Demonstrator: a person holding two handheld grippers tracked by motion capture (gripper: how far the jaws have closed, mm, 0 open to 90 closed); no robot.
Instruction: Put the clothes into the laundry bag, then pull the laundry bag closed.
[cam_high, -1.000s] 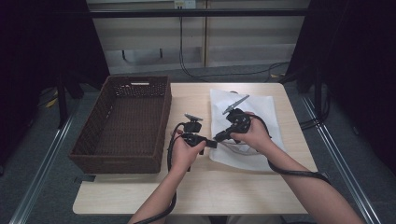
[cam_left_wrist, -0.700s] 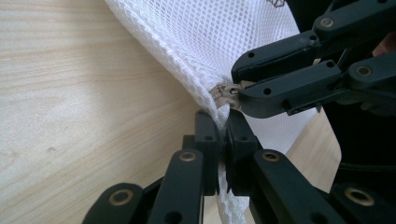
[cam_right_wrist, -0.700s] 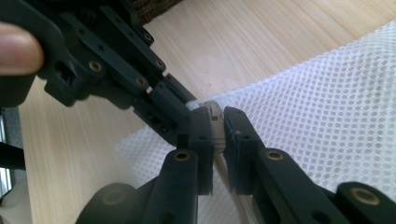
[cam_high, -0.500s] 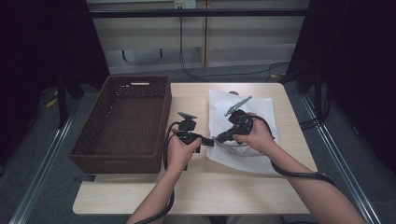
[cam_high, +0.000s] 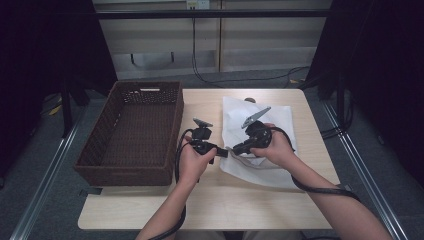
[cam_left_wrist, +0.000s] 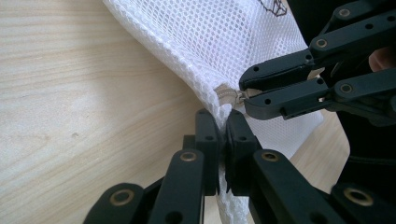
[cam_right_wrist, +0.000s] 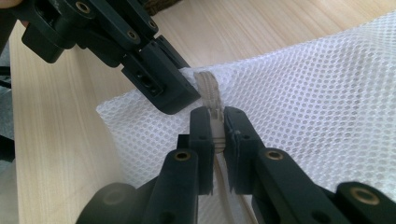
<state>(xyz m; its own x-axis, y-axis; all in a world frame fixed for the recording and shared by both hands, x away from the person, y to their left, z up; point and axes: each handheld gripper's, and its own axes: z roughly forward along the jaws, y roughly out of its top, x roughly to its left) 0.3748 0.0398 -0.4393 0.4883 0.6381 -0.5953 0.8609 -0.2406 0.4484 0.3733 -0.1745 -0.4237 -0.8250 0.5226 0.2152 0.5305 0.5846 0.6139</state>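
In the left gripper view, the left gripper (cam_left_wrist: 223, 140) has its jaws pressed together on the corner edge of a white mesh laundry bag (cam_left_wrist: 224, 42), just below the end of the bag's beige zipper (cam_left_wrist: 227, 94). Immediately beside it, the right gripper (cam_left_wrist: 250, 91) comes in from the right with its jaws clamped on the zipper pull. The bag rises away from the left jaws toward the top of that view, and at its upper edge a small dark printed mark (cam_left_wrist: 274, 6) is cut off by the frame and cannot be read. In the right gripper view, the right gripper (cam_right_wrist: 215, 135) pinches the pale zipper pull (cam_right_wrist: 215, 126) squarely between its jaws, with the zipper tape (cam_right_wrist: 207, 88) arching just ahead of the tips; the left gripper (cam_right_wrist: 161, 91) bites the mesh right beside it from the upper left. In the high view, the bag (cam_high: 260, 145) lies flat on the right half of the wooden table (cam_high: 200, 200), its long axis running from the near edge toward the far edge, and both grippers meet at its left edge near the near corner. Farther left, well apart from the bag, sits a dark brown wicker basket (cam_high: 100, 150).
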